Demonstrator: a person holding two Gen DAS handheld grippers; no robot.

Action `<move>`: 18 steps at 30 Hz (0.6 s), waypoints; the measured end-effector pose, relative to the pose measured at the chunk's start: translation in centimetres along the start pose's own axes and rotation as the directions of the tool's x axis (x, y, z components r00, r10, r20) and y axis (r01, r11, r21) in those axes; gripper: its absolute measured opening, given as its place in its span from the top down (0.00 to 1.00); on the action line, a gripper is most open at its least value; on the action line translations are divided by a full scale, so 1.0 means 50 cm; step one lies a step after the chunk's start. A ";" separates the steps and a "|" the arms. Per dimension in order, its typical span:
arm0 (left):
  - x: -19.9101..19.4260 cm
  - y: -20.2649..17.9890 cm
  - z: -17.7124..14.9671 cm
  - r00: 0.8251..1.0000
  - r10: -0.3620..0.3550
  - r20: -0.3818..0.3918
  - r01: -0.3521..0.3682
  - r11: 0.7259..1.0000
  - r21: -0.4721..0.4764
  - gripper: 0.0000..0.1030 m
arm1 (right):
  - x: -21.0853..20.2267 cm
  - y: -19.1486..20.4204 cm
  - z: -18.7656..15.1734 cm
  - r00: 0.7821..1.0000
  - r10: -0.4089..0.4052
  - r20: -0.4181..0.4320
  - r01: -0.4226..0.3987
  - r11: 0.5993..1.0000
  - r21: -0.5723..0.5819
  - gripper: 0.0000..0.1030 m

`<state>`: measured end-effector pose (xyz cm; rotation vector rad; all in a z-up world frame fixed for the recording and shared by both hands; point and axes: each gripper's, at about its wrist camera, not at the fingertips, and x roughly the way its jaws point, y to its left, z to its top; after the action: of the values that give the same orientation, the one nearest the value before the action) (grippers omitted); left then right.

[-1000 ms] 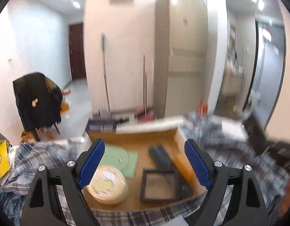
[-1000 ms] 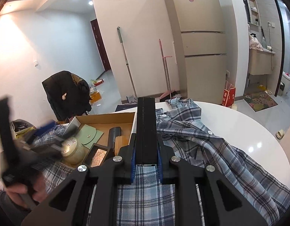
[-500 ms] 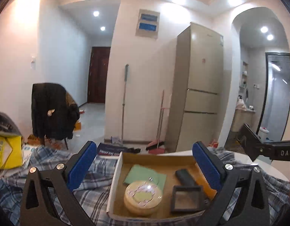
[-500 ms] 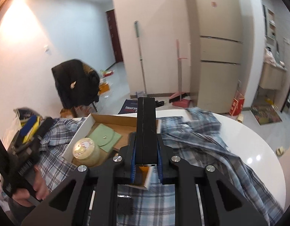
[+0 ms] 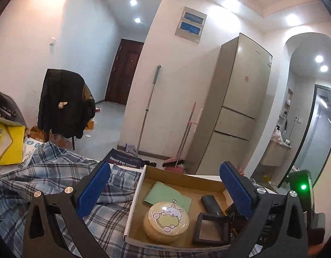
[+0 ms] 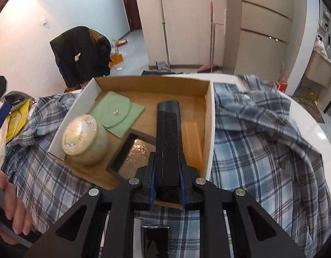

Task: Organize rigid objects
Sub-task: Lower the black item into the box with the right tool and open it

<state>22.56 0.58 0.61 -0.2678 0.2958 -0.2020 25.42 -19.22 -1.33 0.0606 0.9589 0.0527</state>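
The right gripper (image 6: pixel 166 185) has its jaws closed on a long black case (image 6: pixel 168 137), which points forward over the cardboard box (image 6: pixel 210 129). Whether the case touches the box floor, I cannot tell. The left gripper (image 5: pixel 163 190) has its jaws wide apart and holds nothing; between them the box (image 5: pixel 135 202) is seen from the front.

In the right view the box holds a round cream jar (image 6: pixel 84 138) at the left wall, a green pouch (image 6: pixel 117 112) behind it, a black frame (image 6: pixel 131 159) near the middle and an orange block (image 6: pixel 192 144) against the right wall, just beside the case. The left view shows the jar's lid (image 5: pixel 168 216) with a cartoon animal, which the right view does not make clear. It also shows a second black case (image 5: pixel 211 203) lying behind the frame (image 5: pixel 211 229); in the right view the held case hides that place. The orange block is hidden in the left view by the right finger (image 5: pixel 235 190).

The box lies on a plaid shirt (image 6: pixel 262 133) spread over the white bench (image 6: pixel 309 116). Only the right view shows the person's left hand (image 6: pixel 12 210).
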 end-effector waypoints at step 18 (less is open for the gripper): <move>-0.073 -0.057 0.039 0.993 -0.060 0.106 0.047 0.992 0.119 0.00 | -0.146 -0.006 -0.001 0.990 -0.006 0.144 0.005 1.000 0.005 0.43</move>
<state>19.30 -0.80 4.18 -0.1711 0.1673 -0.2557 21.22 -20.05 4.57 0.0647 0.8144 0.0407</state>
